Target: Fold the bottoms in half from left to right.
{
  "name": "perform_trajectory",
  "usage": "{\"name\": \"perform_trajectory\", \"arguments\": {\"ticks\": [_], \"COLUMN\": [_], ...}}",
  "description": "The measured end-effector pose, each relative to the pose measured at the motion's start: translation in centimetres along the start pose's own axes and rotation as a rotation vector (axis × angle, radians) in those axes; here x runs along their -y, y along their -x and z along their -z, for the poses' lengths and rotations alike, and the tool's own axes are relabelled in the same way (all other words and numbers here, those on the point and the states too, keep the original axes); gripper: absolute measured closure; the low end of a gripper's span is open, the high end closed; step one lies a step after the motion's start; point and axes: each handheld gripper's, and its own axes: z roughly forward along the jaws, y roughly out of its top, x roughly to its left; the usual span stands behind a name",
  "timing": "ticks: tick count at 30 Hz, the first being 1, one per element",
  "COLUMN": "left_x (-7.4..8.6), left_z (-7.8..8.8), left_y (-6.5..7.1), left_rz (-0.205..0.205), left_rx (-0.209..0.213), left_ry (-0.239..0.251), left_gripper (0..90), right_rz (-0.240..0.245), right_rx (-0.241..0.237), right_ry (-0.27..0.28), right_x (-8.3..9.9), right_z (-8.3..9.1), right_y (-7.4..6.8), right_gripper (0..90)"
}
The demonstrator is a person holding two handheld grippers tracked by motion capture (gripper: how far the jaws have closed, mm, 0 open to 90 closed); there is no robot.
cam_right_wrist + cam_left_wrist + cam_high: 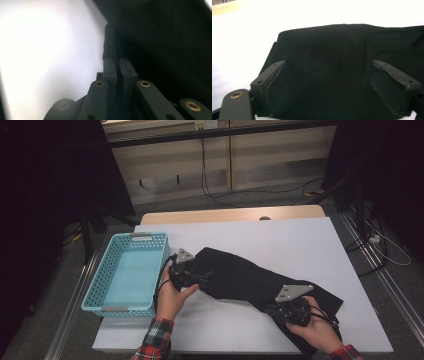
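Note:
A black garment (240, 275) lies stretched across the white table (280, 235), from the middle toward the front right. My left gripper (202, 277) sits at its left end. In the left gripper view the jaws stand wide apart (328, 67) over the black cloth (337, 47), which spreads between and past them. My right gripper (275, 310) is at the garment's front right part. In the right gripper view its jaws (119, 62) are pressed together on a thin fold of the cloth (110, 42), which rises from between the tips.
A turquoise plastic basket (97, 290) with nothing in it stands on the table's left side, close to my left hand. White tabletop lies bare behind the garment. Cables run over the floor beyond the table's far wooden edge (230, 215).

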Motion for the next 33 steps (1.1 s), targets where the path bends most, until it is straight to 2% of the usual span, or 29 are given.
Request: {"name": "perform_trajectory", "arguments": {"ticks": [6, 10, 14, 15, 17, 19, 24, 27, 30, 31, 32, 33], "left_x": [0.1, 0.4, 0.3, 0.3, 0.3, 0.3, 0.3, 0.4, 0.4, 0.4, 0.4, 0.5], "left_z": [-0.5, -0.6, -0.6, -0.7, -0.8, -0.8, -0.7, -0.6, -0.5, -0.5, -0.6, -0.6], "left_y": [-0.2, -0.3, -0.3, -0.3, -0.3, -0.2, 0.0, 0.1, 0.1, 0.0, 0.0, 0.0], "left_rz": [0.005, 0.021, 0.018, 0.016, 0.010, 0.013, 0.017, 0.018, 0.017, -0.001, 0.005, 0.011], "left_rx": [-0.034, -0.031, -0.030, -0.029, -0.025, -0.017, -0.012, -0.007, -0.011, -0.017, -0.017, -0.015], "left_ry": [-0.017, -0.018, -0.016, -0.017, -0.023, -0.024, -0.019, -0.015, -0.016, -0.023, -0.024, -0.027], "left_gripper": [15.1, 15.1, 15.2, 15.2, 15.2, 15.2, 15.3, 15.2, 15.2, 15.1, 15.1, 15.1], "right_rz": [-0.005, 0.011, -0.018, -0.015, -0.007, -0.008, 0.040, 0.094, 0.147, 0.154, 0.154, 0.145], "right_rx": [-0.042, 0.011, 0.032, 0.025, 0.042, 0.038, -0.003, -0.034, -0.021, -0.015, -0.008, -0.016], "right_ry": [0.017, 0.024, 0.047, 0.050, 0.063, 0.083, 0.149, 0.116, 0.038, 0.023, 0.013, 0.022], "right_x": [1.3, 1.4, 1.9, 2.0, 1.9, 1.4, -0.6, -1.2, -1.1, -1.0, -0.8, -0.8], "right_z": [1.9, 3.2, 3.9, 3.7, 3.2, 2.7, 1.8, 0.5, -1.1, -1.4, -1.7, -1.7], "right_y": [-0.1, 0.5, 1.5, 1.6, 1.4, 0.8, -0.9, -2.2, -2.8, -2.8, -2.7, -2.5], "right_gripper": [84.9, 84.9, 84.4, 83.4, 76.6, 65.2, 62.0, 62.5, 62.3, 62.7, 62.9, 67.5]}}
